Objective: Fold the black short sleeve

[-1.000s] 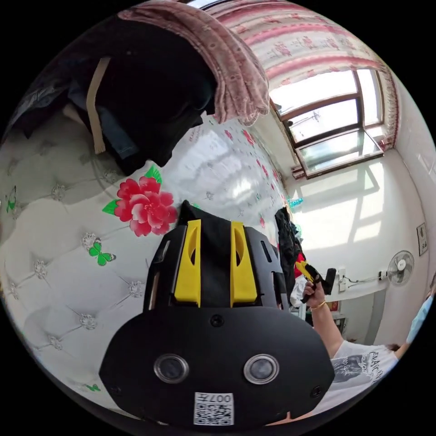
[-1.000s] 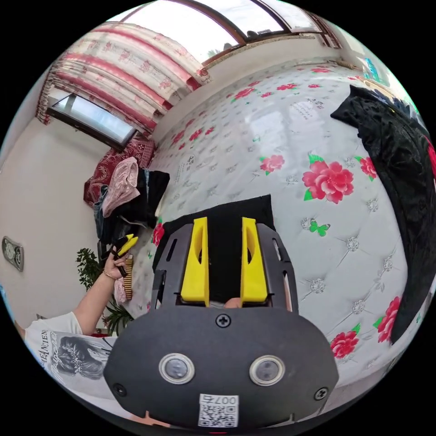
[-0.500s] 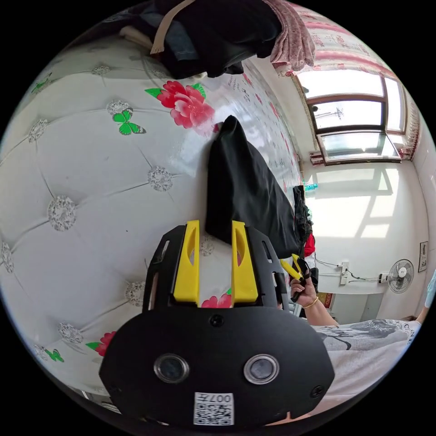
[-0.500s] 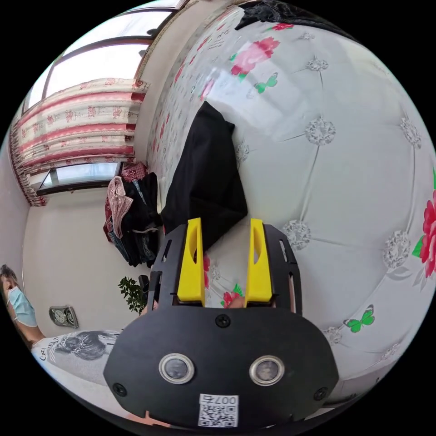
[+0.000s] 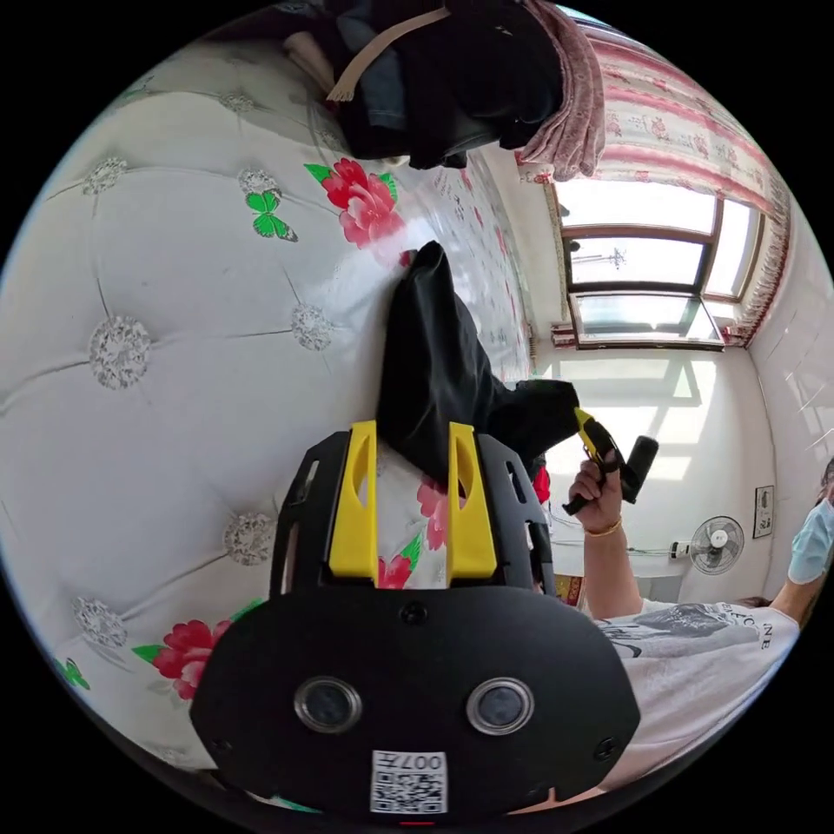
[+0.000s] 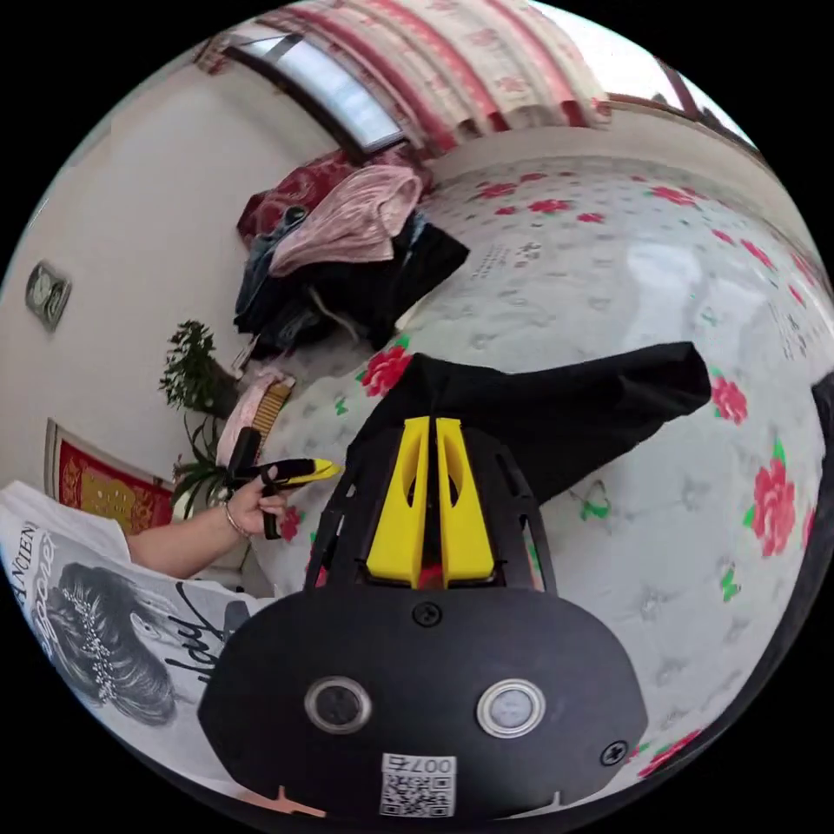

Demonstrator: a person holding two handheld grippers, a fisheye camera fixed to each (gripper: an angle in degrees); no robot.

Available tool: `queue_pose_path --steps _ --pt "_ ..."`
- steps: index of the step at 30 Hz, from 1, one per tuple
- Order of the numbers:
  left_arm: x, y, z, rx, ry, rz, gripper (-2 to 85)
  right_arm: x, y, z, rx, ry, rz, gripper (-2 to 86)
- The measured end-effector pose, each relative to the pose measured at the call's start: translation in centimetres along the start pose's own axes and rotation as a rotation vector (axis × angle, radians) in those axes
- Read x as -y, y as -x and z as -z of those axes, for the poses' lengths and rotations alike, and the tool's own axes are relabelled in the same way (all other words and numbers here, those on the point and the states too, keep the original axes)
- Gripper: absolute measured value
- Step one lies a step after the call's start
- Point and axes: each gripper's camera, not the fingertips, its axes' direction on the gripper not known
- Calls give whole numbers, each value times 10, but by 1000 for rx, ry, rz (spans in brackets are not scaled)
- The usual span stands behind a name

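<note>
Left gripper view: left gripper had jaws apart, near the shirt edge on the bed.

Right gripper view: right gripper was clamped on a shirt corner, lifting it. Judged mid-fold; next, the left should pinch its edge.

A quilted white bed cover printed with red flowers and green butterflies carries everything. The folded black short sleeve lies on it, one corner lifted off the surface. At the far end sits a pile of dark clothes with a pink garment draped on top.
</note>
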Motion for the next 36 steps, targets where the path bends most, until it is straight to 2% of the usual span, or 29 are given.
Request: queue_pose_path --steps 4,8,17,20,21,23,25,31,36 --pt "-9 4 23 -28 -39 28 121 9 89 -120 134 151 177 8" --pt "-14 11 36 -81 -52 64 139 -18 74 -192 216 262 59 24" --pt "-1 -15 22 -199 8 -9 175 -105 -101 -162 195 120 -440 52" --pt "11 -34 9 -192 61 -54 167 -122 -128 -196 339 142 -547 54" --pt "13 -36 7 -188 68 -50 161 -123 -130 -201 359 126 -557 51" --pt "21 -38 3 -122 73 19 80 -119 -133 -223 413 110 -577 35" --pt "20 -45 10 -110 39 51 50 -112 -128 -240 444 163 -573 18" --pt "-10 -97 84 -191 -32 21 43 -121 -70 -222 664 118 -531 -1" --pt "-57 -109 164 -233 -84 90 39 -139 -5 -214 804 97 -543 -3"
